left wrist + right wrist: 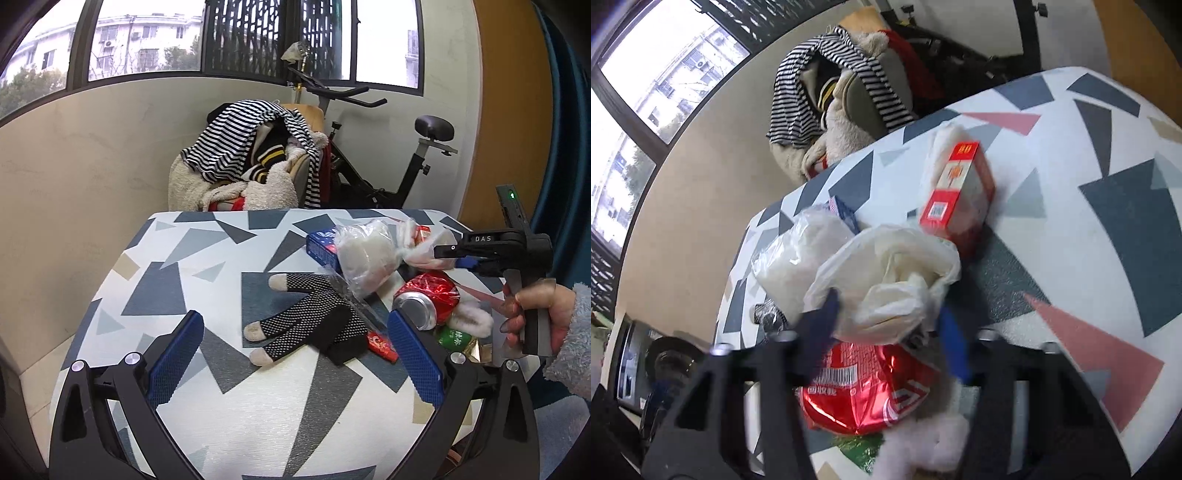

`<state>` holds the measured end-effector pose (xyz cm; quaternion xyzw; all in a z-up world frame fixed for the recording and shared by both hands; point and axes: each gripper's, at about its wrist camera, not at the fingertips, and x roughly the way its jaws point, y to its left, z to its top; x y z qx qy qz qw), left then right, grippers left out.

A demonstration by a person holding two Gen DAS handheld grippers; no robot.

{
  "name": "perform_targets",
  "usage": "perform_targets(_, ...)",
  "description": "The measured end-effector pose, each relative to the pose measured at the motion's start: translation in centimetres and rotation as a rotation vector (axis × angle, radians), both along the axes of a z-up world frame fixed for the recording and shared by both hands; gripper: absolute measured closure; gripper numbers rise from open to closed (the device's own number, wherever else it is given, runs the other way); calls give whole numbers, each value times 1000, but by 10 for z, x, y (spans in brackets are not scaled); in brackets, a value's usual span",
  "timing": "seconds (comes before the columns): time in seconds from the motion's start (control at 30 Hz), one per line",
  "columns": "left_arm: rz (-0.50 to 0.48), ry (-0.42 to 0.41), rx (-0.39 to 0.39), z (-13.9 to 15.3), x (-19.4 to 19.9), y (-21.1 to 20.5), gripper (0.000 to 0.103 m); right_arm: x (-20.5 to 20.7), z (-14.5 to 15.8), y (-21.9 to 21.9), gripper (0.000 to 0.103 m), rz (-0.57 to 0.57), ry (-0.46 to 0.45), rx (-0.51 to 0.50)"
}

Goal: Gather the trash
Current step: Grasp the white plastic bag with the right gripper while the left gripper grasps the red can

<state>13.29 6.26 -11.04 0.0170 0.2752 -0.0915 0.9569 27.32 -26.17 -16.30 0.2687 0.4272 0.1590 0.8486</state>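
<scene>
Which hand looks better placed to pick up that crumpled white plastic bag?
The right. The right gripper already has its blue fingers either side of the white plastic bag, within the trash pile. The left gripper stands open over the black glove, off to the side of the pile.

The right tool point(448, 254) has the white letters "DAS" on its black top. Below that tool, a crushed red can point(864, 387) shows a barcode and white writing too blurred to read. Beyond it, a red box point(955, 184) has gold marks, also unreadable.
</scene>
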Motion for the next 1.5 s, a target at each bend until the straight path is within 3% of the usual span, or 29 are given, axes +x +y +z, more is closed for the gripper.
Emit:
perform_targets(0.2, -21, 5, -6, -1, 4, -7, 6, -20, 33, 2, 86, 65, -163, -54)
perform_targets(0.3, -25, 25, -45, 0, 10, -7, 13, -28, 53, 0, 88, 62, -240, -74)
perform_targets(0.5, -51, 59, -119, 2, 36, -14, 15, -46, 94, -18, 88, -27, -367, -125)
perform_targets(0.83, -143, 185, -170, -17, 137, -58, 15, -67, 103, -55, 88, -86, -392, -177)
perform_targets(1.1, -226, 203, -165, -32, 129, -78, 19, -81, 91, -77, 88, -108, -386, -208)
perform_targets(1.17, -248, 239, -176, -39, 123, -83, 22, -83, 88, -77, 88, -109, -385, -218)
perform_targets(1.27, -235, 346, -277, -52, 121, -85, 34, -87, 83, -77, 88, -106, -383, -219)
perform_targets(1.37, -142, 478, -466, -67, 129, -77, 45, -90, 79, -75, 88, -101, -382, -232)
perform_targets(1.43, -84, 537, -578, -74, 135, -74, 49, -92, 77, -72, 88, -100, -380, -240)
perform_targets(1.5, -36, 586, -637, -78, 139, -78, 50, -93, 76, -70, 88, -95, -382, -249)
